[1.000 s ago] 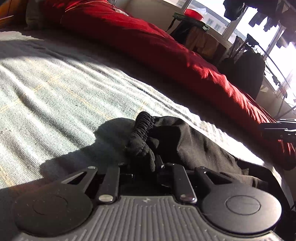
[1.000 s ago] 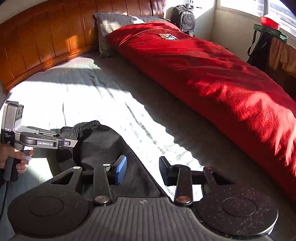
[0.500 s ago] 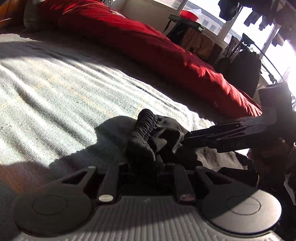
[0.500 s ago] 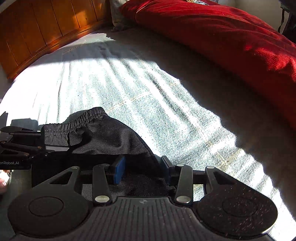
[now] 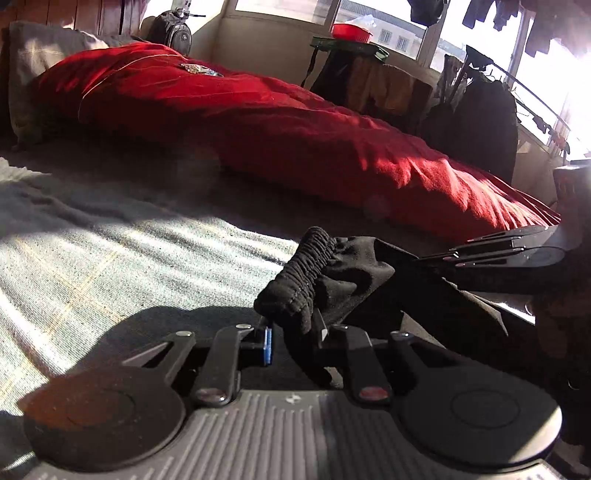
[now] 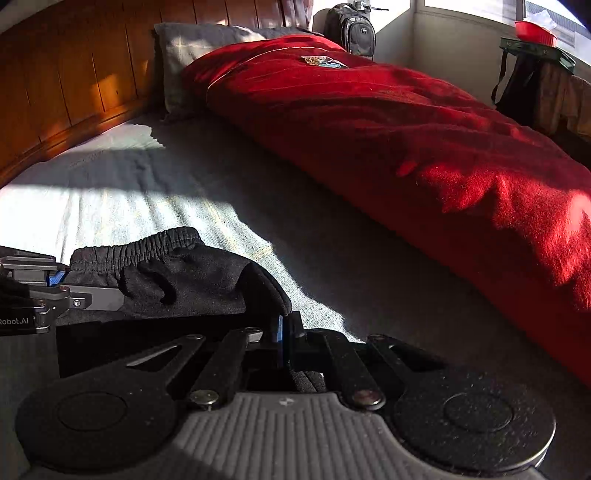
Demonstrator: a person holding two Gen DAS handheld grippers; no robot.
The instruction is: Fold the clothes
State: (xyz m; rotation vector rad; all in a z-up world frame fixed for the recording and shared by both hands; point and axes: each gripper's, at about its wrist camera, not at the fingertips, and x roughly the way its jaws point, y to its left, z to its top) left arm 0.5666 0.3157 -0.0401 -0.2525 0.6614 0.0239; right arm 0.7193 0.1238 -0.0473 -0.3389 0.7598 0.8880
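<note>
A black garment with an elastic waistband (image 5: 306,266) is held up off the grey-green bed sheet (image 5: 110,258). My left gripper (image 5: 293,338) is shut on the waistband corner. My right gripper (image 6: 286,332) is shut on the other end of the black garment (image 6: 192,280), its blue pad pressed against the cloth. The right gripper also shows in the left wrist view (image 5: 491,251), at the right. The left gripper shows at the left edge of the right wrist view (image 6: 55,291). The waistband spans between the two grippers.
A long red blanket (image 5: 295,136) lies along the far side of the bed, also in the right wrist view (image 6: 406,129). A wooden headboard (image 6: 55,85), a grey pillow (image 6: 192,40), a backpack (image 6: 352,27) and a clothes rack (image 5: 480,103) stand around.
The right gripper has shut on the garment. Both grippers have lifted the waistband off the sheet and the views have tilted up toward the headboard and window.
</note>
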